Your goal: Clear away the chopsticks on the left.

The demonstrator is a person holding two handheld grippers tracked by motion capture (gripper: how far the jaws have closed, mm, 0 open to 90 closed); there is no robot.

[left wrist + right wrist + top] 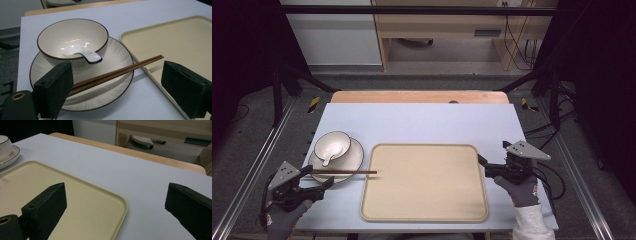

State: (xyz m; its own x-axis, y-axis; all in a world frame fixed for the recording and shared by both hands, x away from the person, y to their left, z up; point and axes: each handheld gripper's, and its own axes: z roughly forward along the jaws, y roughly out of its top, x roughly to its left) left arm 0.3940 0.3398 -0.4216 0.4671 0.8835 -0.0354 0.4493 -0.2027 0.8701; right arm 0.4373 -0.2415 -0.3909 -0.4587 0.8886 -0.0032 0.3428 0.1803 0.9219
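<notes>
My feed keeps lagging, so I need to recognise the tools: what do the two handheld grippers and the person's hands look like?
The left gripper and right gripper are black, each with two blocky black jaws, a grey three-cornered plate with small holes on top, and a trailing black cable. Both hands wear grey knit gloves; the right forearm has a white sleeve.

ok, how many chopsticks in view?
2: a pair of chopsticks lying side by side across the plate, tips over the tray edge, near ends by the left gripper.
</notes>
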